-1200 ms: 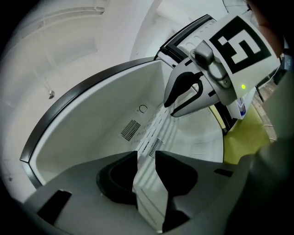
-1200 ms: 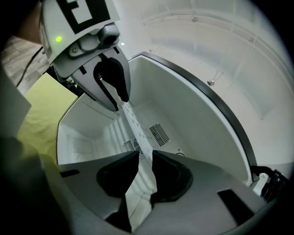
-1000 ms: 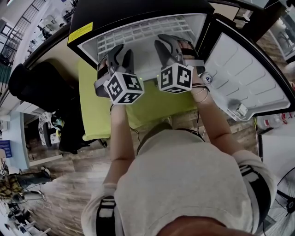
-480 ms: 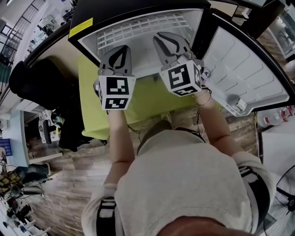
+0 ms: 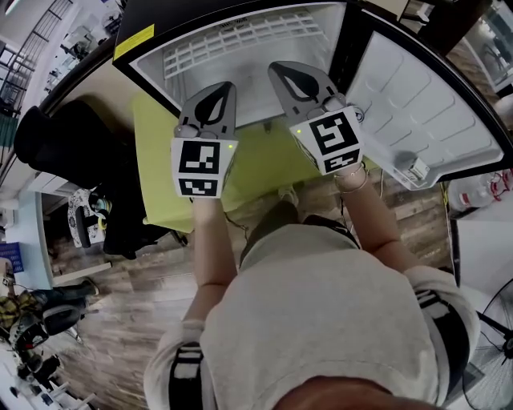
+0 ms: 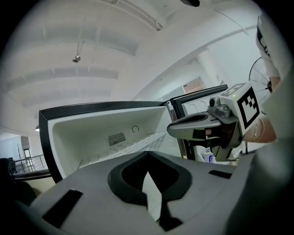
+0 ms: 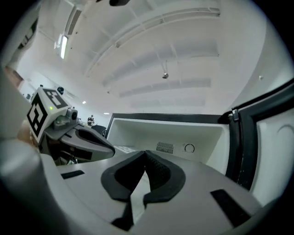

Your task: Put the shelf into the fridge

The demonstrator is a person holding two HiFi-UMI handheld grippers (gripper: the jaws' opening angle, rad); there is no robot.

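Left gripper point(image 5: 215, 96) and right gripper point(image 5: 288, 78): jaws now pinched together, empty; a second ago both stood wide. Both sit further back from the fridge point(image 5: 200, 12). Shelf point(image 5: 240, 40) lies inside.

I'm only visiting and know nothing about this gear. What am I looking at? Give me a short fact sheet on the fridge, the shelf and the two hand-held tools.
Fridge: open
Door: swung out to the person's right
Shelf: white wire grid, inside the fridge
Left gripper: jaws shut, nothing between them, held in front of the opening
Right gripper: jaws shut, nothing between them, beside the left one
Green surface: under the grippers, in front of the fridge
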